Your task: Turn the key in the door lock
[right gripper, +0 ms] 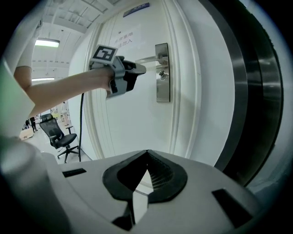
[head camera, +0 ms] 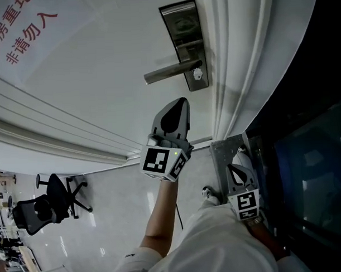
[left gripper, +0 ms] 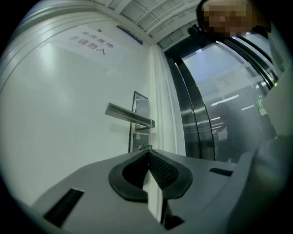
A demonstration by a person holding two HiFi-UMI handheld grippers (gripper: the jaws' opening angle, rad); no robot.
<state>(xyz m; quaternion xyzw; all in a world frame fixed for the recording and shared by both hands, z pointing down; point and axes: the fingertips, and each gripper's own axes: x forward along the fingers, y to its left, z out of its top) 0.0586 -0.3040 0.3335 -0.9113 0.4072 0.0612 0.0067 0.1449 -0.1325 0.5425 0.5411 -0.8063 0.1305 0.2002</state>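
White door (head camera: 90, 85) stood far ahead, red-lettered sign (head camera: 21, 32) up left, office chair (head camera: 50, 201) behind. My left gripper (left gripper: 148, 154), shut and empty, hung near the key (head camera: 198, 73) in the lock plate (head camera: 184, 40), under the handle (head camera: 168, 72); my right gripper (right gripper: 146, 153) waited low, shut and empty too.

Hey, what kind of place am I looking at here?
Probably an office or workplace hallway: a white door with a lever handle and a red-lettered notice, a black office chair on a glossy tiled floor.
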